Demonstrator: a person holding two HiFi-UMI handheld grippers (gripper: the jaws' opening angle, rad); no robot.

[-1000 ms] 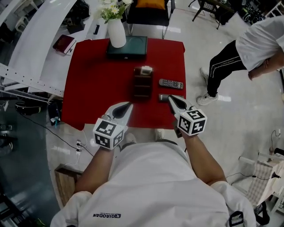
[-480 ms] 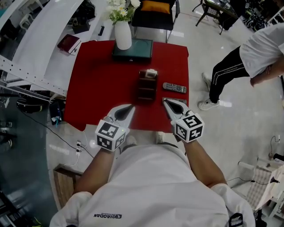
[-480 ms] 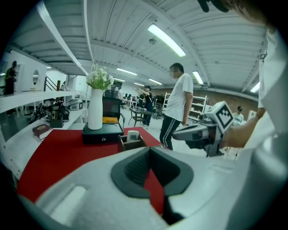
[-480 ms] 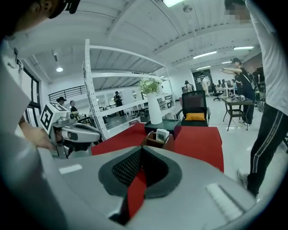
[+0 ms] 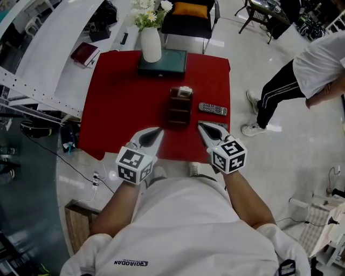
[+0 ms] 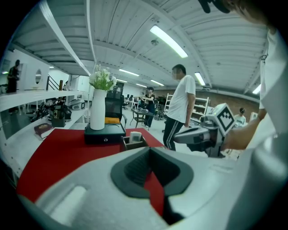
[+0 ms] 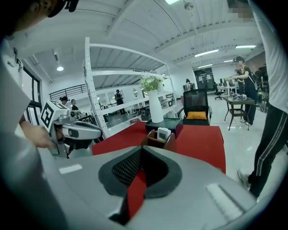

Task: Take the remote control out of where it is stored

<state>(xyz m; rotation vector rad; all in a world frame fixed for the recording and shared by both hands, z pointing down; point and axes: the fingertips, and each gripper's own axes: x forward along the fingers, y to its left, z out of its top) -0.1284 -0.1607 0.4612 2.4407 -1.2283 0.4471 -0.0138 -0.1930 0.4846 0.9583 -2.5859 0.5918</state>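
white remote (image 5: 185,90) upright in holder (image 5: 178,112), top compartment, centre frame, black remote (image 5: 213,109) flat beside it, lying left-right, left gripper (image 5: 158,130) and right gripper (image 5: 201,125) lower centre, tips forward, jaws clenched, empty

Bright overhead ceiling strips (image 6: 168,41), glare on floor (image 5: 218,36), fisheye-warped dark edges, soft blurry foreground

Quick count from here: one red-covered counter (image 5: 124,97), one flower vase (image 5: 151,46), one dark box (image 5: 170,60), one wooden holder (image 5: 179,108). Two remotes I can make out for sure, a grey remote (image 5: 213,109) and a white remote (image 5: 185,90). Two claws, so a left claw (image 5: 158,130) and a right claw (image 5: 200,125). Also one chair (image 5: 188,16), one red book (image 5: 85,53), and one bystander (image 5: 302,81).
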